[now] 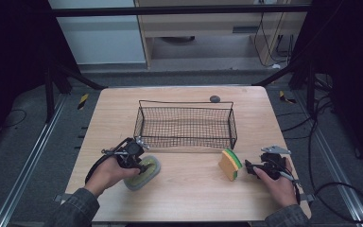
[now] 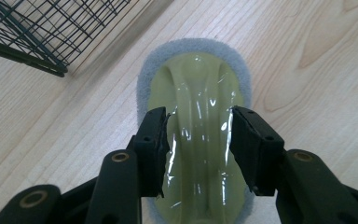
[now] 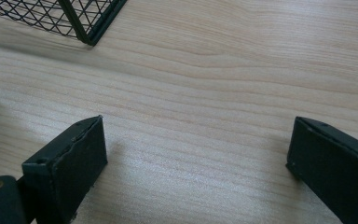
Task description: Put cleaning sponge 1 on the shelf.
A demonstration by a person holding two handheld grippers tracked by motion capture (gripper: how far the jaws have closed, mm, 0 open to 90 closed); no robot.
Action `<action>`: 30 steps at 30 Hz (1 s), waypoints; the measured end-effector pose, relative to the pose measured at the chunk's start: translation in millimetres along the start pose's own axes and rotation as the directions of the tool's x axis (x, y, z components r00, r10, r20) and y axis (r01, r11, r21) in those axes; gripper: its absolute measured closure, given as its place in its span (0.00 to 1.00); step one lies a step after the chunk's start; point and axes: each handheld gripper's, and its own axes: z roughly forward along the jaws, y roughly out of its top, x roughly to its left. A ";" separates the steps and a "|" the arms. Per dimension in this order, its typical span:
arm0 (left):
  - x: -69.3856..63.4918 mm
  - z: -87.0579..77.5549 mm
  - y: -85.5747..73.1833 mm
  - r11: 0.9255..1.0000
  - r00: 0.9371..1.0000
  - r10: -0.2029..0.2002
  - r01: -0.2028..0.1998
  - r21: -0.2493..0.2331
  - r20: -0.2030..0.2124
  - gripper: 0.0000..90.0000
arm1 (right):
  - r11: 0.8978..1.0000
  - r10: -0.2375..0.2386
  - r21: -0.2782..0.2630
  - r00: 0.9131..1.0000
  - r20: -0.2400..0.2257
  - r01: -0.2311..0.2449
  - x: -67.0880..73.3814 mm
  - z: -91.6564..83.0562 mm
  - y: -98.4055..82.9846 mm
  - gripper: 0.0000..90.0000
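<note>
The scrubber (image 2: 196,121) lies flat, long axis running near-left to far-right. The left claw (image 2: 198,149) pinches its yellow-green handle; the right claw (image 3: 196,163) stands spread wide, holding nothing.

Glossy yellow-green plastic scrubber (image 2: 200,140) on a fuzzy grey pad, matt wooden table (image 2: 307,70), black wire basket (image 1: 185,125).
</note>
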 end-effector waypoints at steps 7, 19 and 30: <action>3.0 6.6 0.0 0.999 1.000 -0.021 0.021 0.035 0.006 0.61 | 1.000 0.000 0.002 1.000 -0.004 0.000 1.1 -0.1 0.0 0.05; 4.7 15.7 4.5 0.998 1.000 -0.006 0.004 0.061 0.028 0.65 | 1.000 -0.007 -0.002 1.000 -0.012 0.007 1.9 0.0 0.0 0.05; -4.9 1.0 -2.9 0.993 0.994 0.112 -0.111 0.028 -0.021 0.78 | 1.000 -0.019 0.000 1.000 -0.014 0.019 2.4 0.0 0.0 0.05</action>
